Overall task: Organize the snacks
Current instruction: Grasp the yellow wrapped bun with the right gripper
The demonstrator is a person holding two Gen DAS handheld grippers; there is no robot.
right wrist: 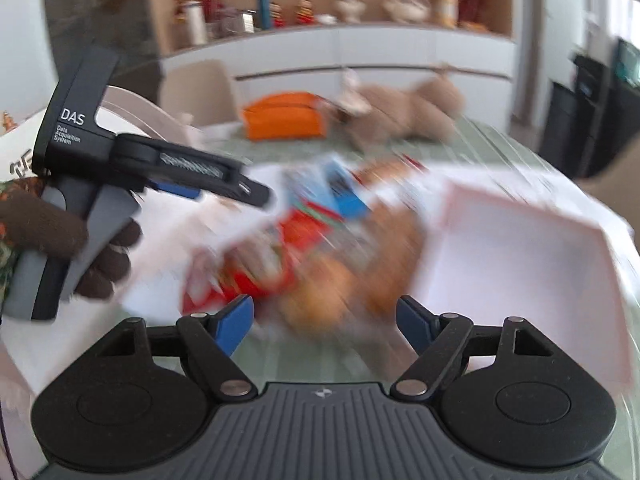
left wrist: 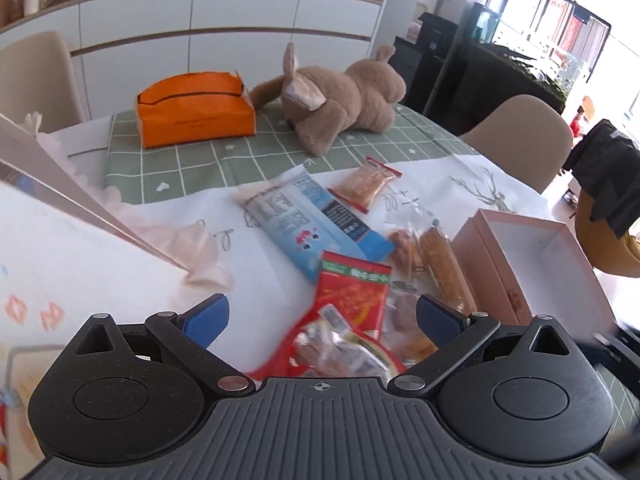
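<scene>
- Surface: one table under a green checked cloth, with white printed paper laid across the near half.
- Room: white cabinet fronts along the upper frame, a shelf of jars and figurines above them; two beige chairs, one at upper left and one at right; bright windows at upper right.
- Orange tissue box: one, upper centre-left of the left wrist view, on the green cloth.
- Plush toy: one, brown, lying on its side just right of the tissue box.
- Pink box: one, lidless, white inside, right of centre.
- Snacks, counted in the left view: one blue-and-white pack; one small orange pack with red ends; one clear bag of golden pieces; one red pack. They are heaped together just left of the pink box.
- Left gripper: blue pads spread apart, nothing clasped; the red pack lies below and between them.
- Right gripper: pads parted, not gripping; view blurred, snack heap ahead of the tips.
- Gloved hand: left of the right view, holding the other gripper's handle.
</scene>
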